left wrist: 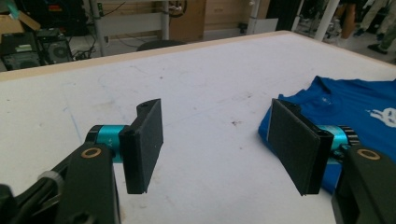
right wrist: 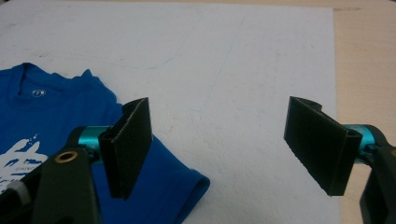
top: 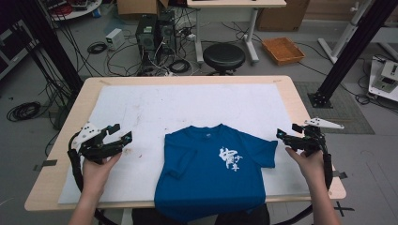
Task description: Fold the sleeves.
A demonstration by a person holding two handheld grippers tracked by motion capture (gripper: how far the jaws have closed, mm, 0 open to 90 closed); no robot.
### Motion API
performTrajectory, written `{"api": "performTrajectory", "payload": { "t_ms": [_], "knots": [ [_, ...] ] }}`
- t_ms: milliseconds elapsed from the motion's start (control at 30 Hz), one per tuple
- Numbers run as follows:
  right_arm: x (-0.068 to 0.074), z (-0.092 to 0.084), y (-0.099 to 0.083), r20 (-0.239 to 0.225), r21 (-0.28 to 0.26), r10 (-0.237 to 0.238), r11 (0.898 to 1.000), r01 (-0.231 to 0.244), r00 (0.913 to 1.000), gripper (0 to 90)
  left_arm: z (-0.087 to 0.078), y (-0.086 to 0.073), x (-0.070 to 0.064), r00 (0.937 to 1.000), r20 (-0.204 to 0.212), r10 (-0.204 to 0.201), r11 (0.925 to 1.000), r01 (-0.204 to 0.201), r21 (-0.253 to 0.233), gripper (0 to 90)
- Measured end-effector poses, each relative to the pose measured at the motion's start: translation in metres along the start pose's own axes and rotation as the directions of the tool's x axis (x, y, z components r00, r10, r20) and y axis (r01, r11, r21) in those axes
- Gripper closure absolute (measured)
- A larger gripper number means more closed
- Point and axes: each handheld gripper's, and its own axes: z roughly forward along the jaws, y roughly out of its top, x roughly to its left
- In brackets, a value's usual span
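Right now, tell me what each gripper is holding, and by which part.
Nothing is held. The left gripper and right gripper both stand open with empty jaws, either side of the blue T-shirt, neither touching it.

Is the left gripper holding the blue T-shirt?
No: in the left gripper view the left gripper stands open over bare white mat, with the blue T-shirt off to one side.

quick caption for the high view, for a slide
Blue t-shirt lies on a white mat, one sleeve folded in, with the open left gripper and right gripper at either side.
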Motion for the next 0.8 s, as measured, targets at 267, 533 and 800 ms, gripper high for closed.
{"api": "performTrajectory", "payload": {
  "t_ms": [267, 533, 800],
  "knots": [
    [0.0, 0.002, -0.001, -0.014, 0.011, -0.015, 1.0, 0.016, 0.9998, 26.5, -0.003, -0.003, 0.01, 0.999, -0.033, -0.03, 0.9993, 0.03, 0.02, 33.6],
    [-0.001, 0.001, -0.003, -0.037, 0.011, -0.027, 1.0, 0.028, 0.9989, 34.8, -0.004, -0.004, 0.013, 0.9983, -0.055, -0.02, 0.9991, 0.022, 0.035, 29.9],
    [0.0, 0.009, -0.006, -0.097, 0.051, -0.016, 0.999, 0.021, 0.9951, 35.9, 0.001, -0.007, 0.013, 0.9988, -0.048, 0.0, 0.9972, 0.003, 0.075, 29.9]
  ]
}}
